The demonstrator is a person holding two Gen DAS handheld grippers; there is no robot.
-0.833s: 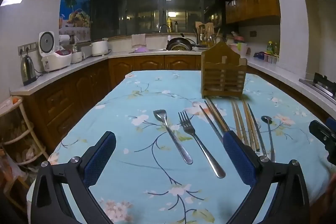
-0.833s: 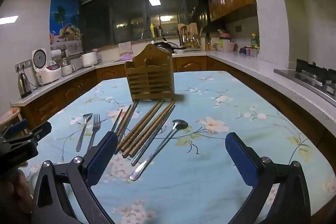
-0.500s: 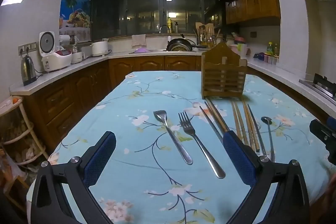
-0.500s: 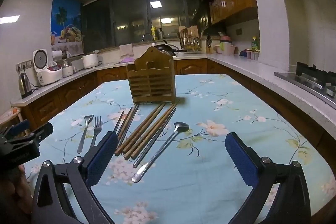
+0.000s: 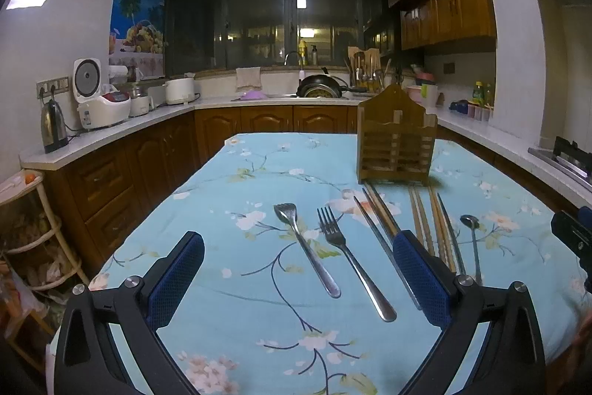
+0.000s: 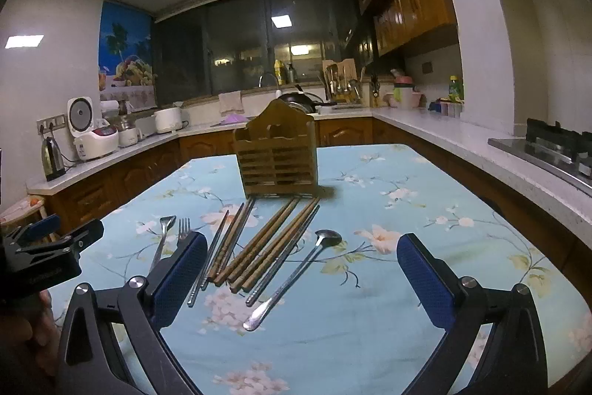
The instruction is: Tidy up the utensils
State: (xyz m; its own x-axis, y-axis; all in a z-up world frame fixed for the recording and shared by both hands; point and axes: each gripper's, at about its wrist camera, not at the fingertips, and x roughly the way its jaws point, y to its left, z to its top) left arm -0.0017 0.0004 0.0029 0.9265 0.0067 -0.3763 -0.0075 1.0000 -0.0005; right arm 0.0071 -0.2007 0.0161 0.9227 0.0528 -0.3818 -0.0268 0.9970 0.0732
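Both tools are seen with jaws spread wide and nothing between them: the left tool (image 5: 298,269) low in its frame, the right tool (image 6: 301,269) likewise. On the floral light-blue clothed surface (image 5: 229,195), a steel spork (image 5: 305,247), a steel fork (image 5: 351,261), metal and wooden chopsticks (image 6: 259,247) and a long steel spoon (image 6: 296,276) are laid side by side at mid-frame, just below the slatted wooden utensil holder (image 6: 277,154) standing upright at centre.

My left gripper (image 5: 298,263) hangs wide open over the tablecloth (image 5: 229,287); spork (image 5: 303,247) and fork (image 5: 351,265) lie centre frame, wooden holder (image 5: 396,147) upper right.
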